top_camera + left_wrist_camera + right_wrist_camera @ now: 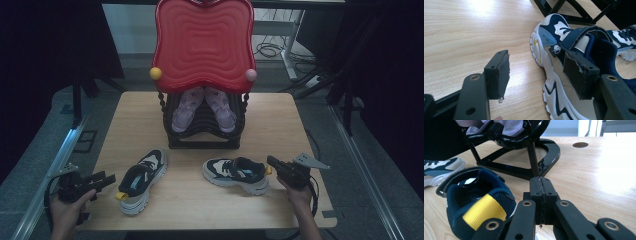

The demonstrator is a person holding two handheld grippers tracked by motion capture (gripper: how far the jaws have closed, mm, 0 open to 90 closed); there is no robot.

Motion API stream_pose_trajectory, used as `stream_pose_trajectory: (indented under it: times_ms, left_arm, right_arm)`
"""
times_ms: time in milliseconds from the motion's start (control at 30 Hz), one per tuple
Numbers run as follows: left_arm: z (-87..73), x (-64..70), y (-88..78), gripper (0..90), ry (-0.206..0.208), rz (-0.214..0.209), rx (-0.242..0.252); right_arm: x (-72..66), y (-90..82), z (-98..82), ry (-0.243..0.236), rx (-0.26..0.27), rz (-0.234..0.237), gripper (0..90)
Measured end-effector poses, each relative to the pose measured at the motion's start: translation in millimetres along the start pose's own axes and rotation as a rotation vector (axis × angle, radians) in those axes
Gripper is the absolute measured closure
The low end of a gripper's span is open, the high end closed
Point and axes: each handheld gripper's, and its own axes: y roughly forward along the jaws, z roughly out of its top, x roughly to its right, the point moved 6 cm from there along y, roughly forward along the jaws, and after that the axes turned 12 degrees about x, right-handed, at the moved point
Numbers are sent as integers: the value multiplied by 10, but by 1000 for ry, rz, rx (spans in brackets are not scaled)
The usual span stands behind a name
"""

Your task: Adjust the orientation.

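The rear parts of the two lilac shoes point(203, 107) are hidden under the red tray point(203, 42). In the right gripper view, the navy shoe point(477, 202) is cut off at the bottom edge, and its toe is hidden behind its own heel. The lettering on the tongue label point(546, 38) is too small to be read.

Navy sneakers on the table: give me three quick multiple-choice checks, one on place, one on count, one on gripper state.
1. The right gripper is next to a navy sneaker's: A toe, B heel, C sole.
2. Lilac shoes on the black rack: A one, B two, C three.
3. The left gripper is: A open, B shut on a lace, C shut and empty.

Answers: 1 B, the yellow pull tab sits beside its jaws. 2 B, a pair rests under the red tray. 3 A, its pads stand apart beside the left sneaker.
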Motion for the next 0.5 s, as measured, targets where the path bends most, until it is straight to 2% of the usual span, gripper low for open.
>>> stream_pose_trajectory:
  times_ms: [500]
  left_arm:
    - [-2,0,0,377,0,0,0]
  right_arm:
    - [27,42,-118,-8,-54,72,900]
